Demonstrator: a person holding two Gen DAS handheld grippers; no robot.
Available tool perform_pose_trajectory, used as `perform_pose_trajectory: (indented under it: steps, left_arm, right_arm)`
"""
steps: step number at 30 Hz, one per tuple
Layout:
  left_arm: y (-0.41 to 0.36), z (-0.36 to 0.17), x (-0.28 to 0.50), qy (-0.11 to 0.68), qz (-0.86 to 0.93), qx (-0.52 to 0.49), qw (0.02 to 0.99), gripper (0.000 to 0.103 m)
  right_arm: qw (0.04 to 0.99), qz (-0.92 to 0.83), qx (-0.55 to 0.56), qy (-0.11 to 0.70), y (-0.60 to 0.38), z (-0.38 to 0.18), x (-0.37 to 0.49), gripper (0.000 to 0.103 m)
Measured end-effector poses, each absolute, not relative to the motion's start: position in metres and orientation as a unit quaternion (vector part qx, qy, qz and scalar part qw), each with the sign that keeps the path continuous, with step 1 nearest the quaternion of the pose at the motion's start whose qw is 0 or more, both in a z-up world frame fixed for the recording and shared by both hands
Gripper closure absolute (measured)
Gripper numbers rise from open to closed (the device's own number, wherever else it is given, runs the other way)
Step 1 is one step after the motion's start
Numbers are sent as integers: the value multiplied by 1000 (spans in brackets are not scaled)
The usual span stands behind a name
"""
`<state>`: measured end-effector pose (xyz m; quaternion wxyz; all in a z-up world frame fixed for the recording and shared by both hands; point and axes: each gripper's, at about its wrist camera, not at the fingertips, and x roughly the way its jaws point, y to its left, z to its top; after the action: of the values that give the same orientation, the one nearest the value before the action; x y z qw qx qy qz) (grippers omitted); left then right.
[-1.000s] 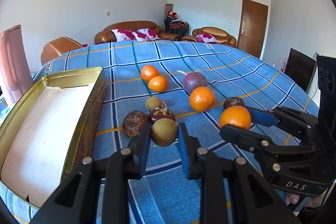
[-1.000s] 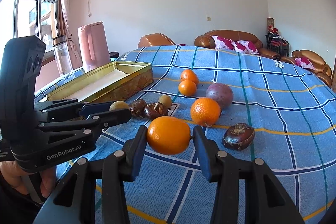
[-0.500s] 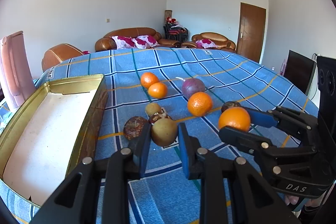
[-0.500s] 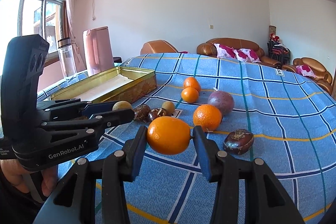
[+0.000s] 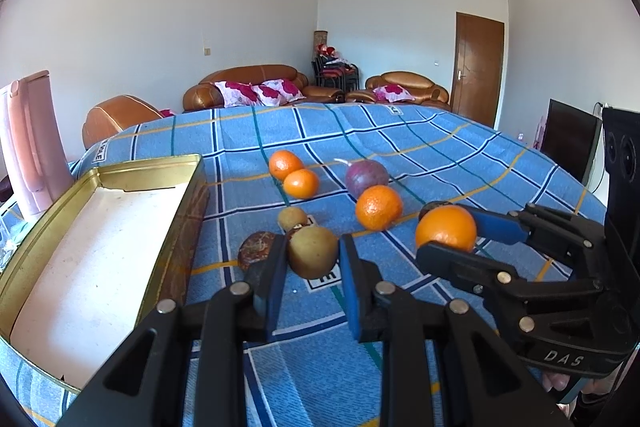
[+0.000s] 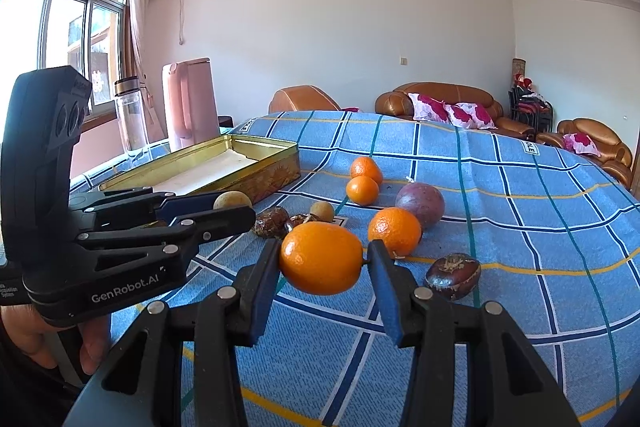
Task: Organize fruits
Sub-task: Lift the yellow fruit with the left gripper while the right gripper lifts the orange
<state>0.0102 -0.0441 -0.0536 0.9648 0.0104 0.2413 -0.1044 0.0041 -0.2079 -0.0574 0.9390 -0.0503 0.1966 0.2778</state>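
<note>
My left gripper (image 5: 313,255) is shut on a tan round fruit (image 5: 313,251), held above the blue checked tablecloth (image 5: 440,155). My right gripper (image 6: 323,258) is shut on an orange (image 6: 320,257), also lifted; it shows in the left wrist view (image 5: 446,228). On the cloth lie three oranges (image 5: 378,207), a purple passion fruit (image 5: 366,177), a small tan fruit (image 5: 292,218) and dark brown fruits (image 6: 453,275). An open gold tin (image 5: 40,211) with a white floor sits at the left.
A pink jug (image 6: 190,101) and a clear bottle (image 6: 130,117) stand behind the tin. Brown sofas (image 5: 256,85) and a door (image 5: 478,67) lie beyond the table. A dark screen (image 5: 568,139) stands at the right.
Both grippers have risen and tilted up a little with their fruits still held. The fruits on the cloth have not moved.
</note>
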Motion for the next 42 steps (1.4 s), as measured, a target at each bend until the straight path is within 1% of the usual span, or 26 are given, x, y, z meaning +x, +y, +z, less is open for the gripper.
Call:
perform_pose_trajectory:
  steps: [21,31,42]
  left_arm:
    - [-44,-45,-4,207,-107,11,972,76]
    - [-41,-35,-13,183,-103,11,978,76]
    - [-40,-25,-19,160,-97,20,982,76]
  right_arm:
    - [944,290,-50,149,-213,-54,-12,56]
    - [947,296,-33,118,-221,-50,-20,56]
    - [948,292,-26,126,-223,-48,-19,56]
